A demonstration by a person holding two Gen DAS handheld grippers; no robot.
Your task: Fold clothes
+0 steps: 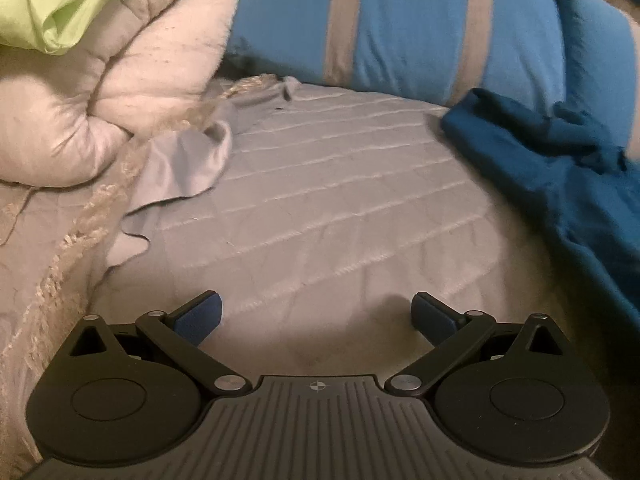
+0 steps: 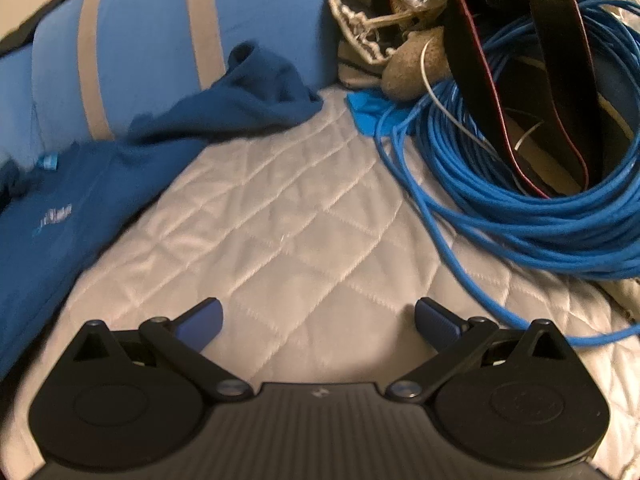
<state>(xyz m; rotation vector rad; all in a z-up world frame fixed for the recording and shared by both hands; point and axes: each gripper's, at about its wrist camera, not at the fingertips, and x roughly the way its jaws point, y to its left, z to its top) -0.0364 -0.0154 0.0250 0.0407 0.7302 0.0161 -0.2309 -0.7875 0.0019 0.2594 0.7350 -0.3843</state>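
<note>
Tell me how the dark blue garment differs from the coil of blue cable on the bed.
The dark blue garment is deep navy-teal cloth; the blue cable is brighter blue cord. The garment lies crumpled and spread at the left in the right wrist view, partly against the striped blue pillow; the cable is wound in loose loops at the right, around black straps. Both rest on the quilted bed cover, untouched by the open jaws.

One dark blue garment (image 1: 560, 176) at 2 o'clock, one blue striped pillow (image 1: 400, 24) at 12, one white comforter (image 1: 120, 80), one green cloth (image 1: 52, 4), one blue cable coil (image 2: 520, 200), two grippers.
</note>
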